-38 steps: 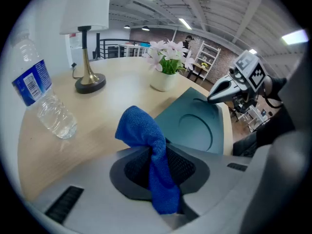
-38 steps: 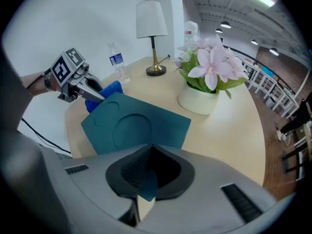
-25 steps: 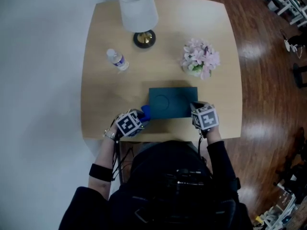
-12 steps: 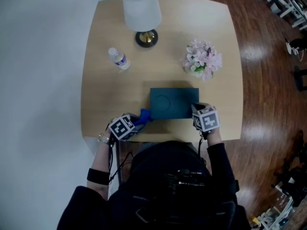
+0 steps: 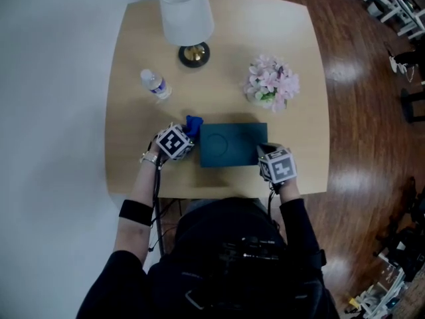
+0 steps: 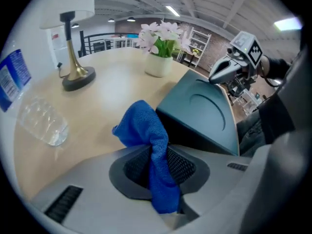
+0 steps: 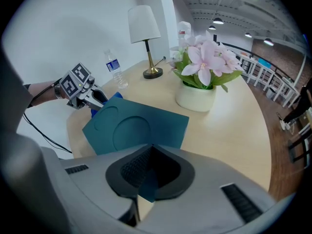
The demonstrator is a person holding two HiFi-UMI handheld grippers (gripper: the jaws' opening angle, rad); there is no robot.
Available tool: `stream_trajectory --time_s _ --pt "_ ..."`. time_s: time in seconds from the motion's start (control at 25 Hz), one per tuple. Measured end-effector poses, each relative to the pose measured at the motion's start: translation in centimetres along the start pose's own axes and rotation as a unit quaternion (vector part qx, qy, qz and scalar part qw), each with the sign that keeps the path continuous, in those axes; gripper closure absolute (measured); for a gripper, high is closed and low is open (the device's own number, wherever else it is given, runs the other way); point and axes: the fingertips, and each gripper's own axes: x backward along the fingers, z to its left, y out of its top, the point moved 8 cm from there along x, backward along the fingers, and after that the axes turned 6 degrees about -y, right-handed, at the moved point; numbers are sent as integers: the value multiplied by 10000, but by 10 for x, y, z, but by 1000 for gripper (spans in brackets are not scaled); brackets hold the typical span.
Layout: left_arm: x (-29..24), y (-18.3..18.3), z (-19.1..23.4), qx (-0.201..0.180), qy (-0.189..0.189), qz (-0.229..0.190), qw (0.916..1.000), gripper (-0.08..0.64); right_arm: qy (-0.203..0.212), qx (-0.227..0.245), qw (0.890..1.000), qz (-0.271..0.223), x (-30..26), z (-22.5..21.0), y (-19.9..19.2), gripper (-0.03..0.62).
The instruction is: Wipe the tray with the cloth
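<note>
Left hand-held gripper [image 5: 184,134] pinched nearly closed on the blue cloth [image 5: 193,123], held just beside the far left corner of the teal tray [image 5: 229,145] — apparently poised to wipe — while right hand-held gripper [image 5: 264,153] clamps the tray's near right edge, likely steadying it on the surface [image 5: 302,105].

One each: tray [image 5: 232,145], cloth [image 5: 193,124], lamp [image 5: 186,15], bottle [image 5: 154,84], flowerpot [image 5: 271,83], table [image 5: 295,42].

Pale wooden table [image 5: 265,32] on dark wood floor [image 5: 362,131]
</note>
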Motion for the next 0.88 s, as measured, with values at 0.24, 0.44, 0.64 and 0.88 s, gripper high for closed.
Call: stream_trajectory --time_s 0.24,0.44,0.64,0.88 --pt "-2 -3 -30 -311 -510 71 9982 472 85 -124 9999 -45 0 -3 0 583" --pt "2 -20 -64 -508 -782 214 9954 472 147 -133 9998 -36 0 -4 0 584" --pt "3 -43 -101 -564 -874 392 9938 472 122 -128 9998 -58 1 -4 0 584" --pt "3 -55 -139 -466 -1161 197 9920 472 73 -146 9998 -99 0 -4 -1 584"
